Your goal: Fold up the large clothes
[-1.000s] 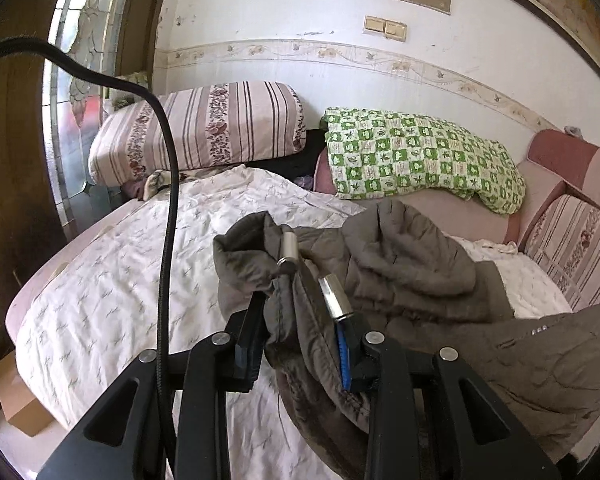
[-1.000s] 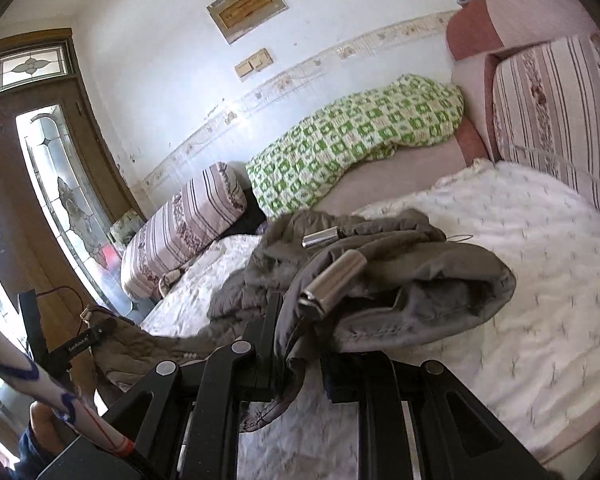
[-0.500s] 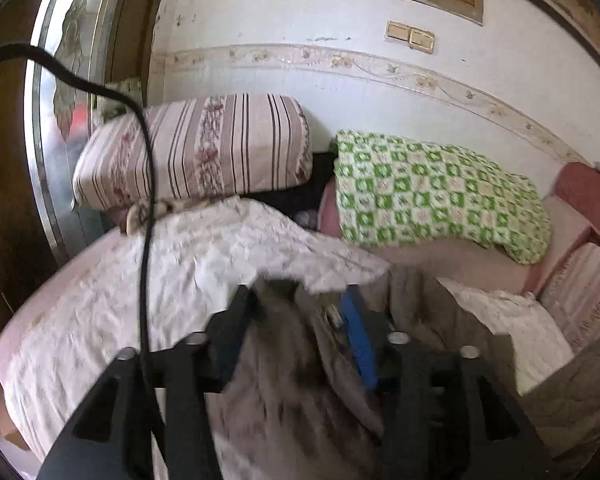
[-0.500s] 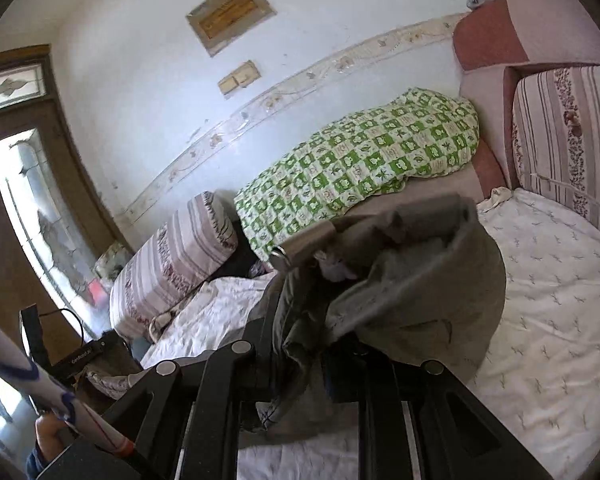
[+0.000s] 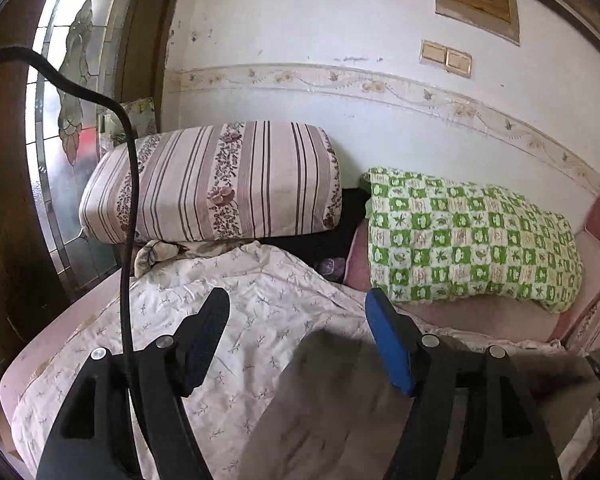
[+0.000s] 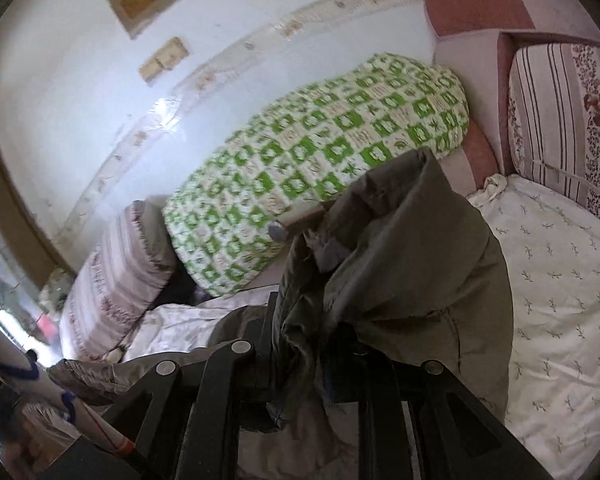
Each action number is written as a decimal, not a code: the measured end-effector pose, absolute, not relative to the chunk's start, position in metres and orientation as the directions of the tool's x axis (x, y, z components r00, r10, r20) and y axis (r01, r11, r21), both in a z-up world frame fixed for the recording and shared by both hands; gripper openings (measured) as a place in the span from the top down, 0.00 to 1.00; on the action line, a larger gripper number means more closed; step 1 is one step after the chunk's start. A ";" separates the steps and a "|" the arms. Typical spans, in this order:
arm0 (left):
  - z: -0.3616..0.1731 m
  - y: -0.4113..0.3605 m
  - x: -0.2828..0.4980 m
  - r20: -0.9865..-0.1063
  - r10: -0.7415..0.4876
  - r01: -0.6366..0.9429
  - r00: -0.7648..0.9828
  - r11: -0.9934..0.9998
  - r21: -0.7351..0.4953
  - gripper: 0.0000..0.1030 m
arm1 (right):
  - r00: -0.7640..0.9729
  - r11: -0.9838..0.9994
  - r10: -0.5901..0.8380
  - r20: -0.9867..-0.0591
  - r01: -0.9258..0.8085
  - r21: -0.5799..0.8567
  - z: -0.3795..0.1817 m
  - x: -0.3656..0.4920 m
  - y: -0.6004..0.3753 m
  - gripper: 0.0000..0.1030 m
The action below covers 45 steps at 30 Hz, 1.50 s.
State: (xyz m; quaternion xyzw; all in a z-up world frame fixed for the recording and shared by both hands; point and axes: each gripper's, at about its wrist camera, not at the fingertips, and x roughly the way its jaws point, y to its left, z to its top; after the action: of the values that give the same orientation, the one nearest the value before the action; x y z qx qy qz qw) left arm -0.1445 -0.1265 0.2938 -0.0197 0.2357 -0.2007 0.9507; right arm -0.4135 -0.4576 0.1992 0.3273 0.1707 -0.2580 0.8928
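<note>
Left gripper (image 5: 296,308) is spreading its jaws, nothing pinched; the olive-grey padded jacket (image 6: 400,272) lies blurred at 6 o'clock on the white leaf-print bedsheet (image 5: 260,304). Right gripper (image 6: 320,344) is clamped on its bunched fabric.

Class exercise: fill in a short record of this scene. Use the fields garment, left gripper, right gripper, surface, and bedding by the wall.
garment: olive-grey jacket, bunched up and lifted at one end
left gripper: left gripper, jaws opening, nothing pinched between the fingers; the jacket lies blurred below them
right gripper: right gripper, shut on a fold of the jacket
surface: white sheet with a small leaf print, wrinkled
bedding by the wall: striped floral cushion beside a green checked quilt
</note>
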 end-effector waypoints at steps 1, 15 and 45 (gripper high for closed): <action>0.291 -0.126 -0.145 -0.442 -0.397 0.381 0.804 0.915 -0.130 0.32 | 0.802 0.644 -0.350 -0.485 0.581 0.497 0.196 -0.408 -0.464 0.83; 0.148 -0.241 -0.130 -0.707 -0.412 0.554 0.575 0.832 -0.034 0.33 | 0.747 0.569 -0.282 -0.602 0.636 0.521 0.145 -0.354 -0.516 0.69; 0.089 -0.288 -0.086 -0.772 -0.282 0.491 0.569 0.870 0.044 0.28 | 0.613 0.733 -0.196 -0.765 0.610 0.302 0.053 -0.357 -0.525 0.38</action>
State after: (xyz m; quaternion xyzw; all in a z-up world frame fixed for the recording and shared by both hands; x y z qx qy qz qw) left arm -0.0855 -0.2884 0.0894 0.1280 0.4084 -0.2203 0.8765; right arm -0.3569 -0.5253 0.0528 0.2791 0.3709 -0.2360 0.8537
